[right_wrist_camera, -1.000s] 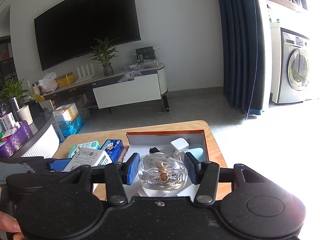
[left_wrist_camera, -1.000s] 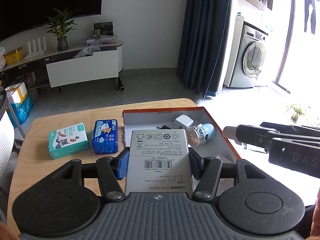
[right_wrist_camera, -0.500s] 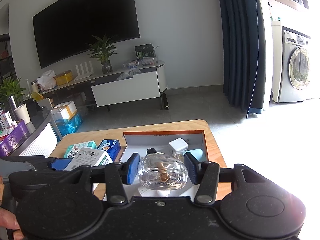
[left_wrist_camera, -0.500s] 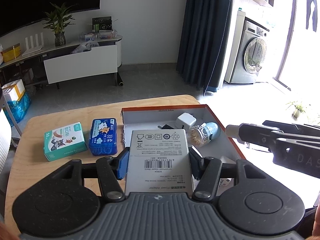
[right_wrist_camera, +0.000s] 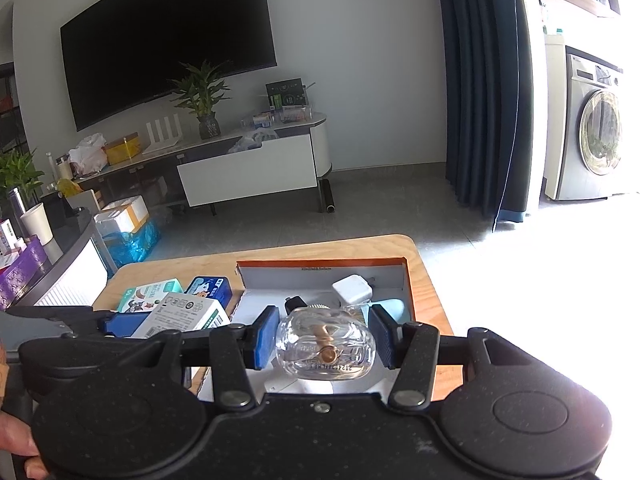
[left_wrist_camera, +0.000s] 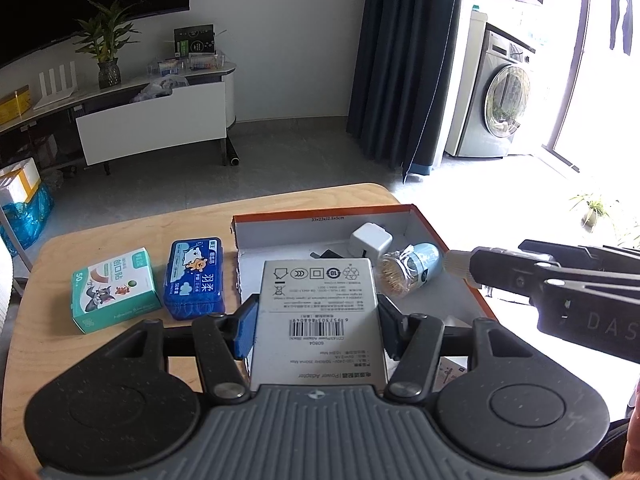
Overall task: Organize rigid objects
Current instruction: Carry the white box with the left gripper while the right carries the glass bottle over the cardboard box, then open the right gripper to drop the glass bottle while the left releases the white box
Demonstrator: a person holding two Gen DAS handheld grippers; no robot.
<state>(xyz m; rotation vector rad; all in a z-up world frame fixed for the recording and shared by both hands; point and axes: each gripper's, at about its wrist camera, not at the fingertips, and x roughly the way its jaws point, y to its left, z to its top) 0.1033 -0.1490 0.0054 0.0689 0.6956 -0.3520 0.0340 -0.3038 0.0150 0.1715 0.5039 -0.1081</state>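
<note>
Both grippers loaded up over the open box on the desk

Left gripper [left_wrist_camera: 316, 330] is angled down, clamped on a white adapter box [left_wrist_camera: 318, 312] held over the orange-rimmed cardboard box [left_wrist_camera: 320, 213]. Right gripper [right_wrist_camera: 323, 340] is clenched on a clear glass bottle [right_wrist_camera: 325, 344], also above that box. Only the left view shows the toothpick jar [left_wrist_camera: 410, 268] clearly, at 1 o'clock from the adapter box; in the right view it's mostly hidden. White charger [left_wrist_camera: 370, 240] sits at 12. Green box [left_wrist_camera: 114, 288] and blue case [left_wrist_camera: 196, 278] lie on the desk [left_wrist_camera: 120, 236] at 9 o'clock. A thumb [right_wrist_camera: 24, 454] is cut off bottom-left in the right view.
</note>
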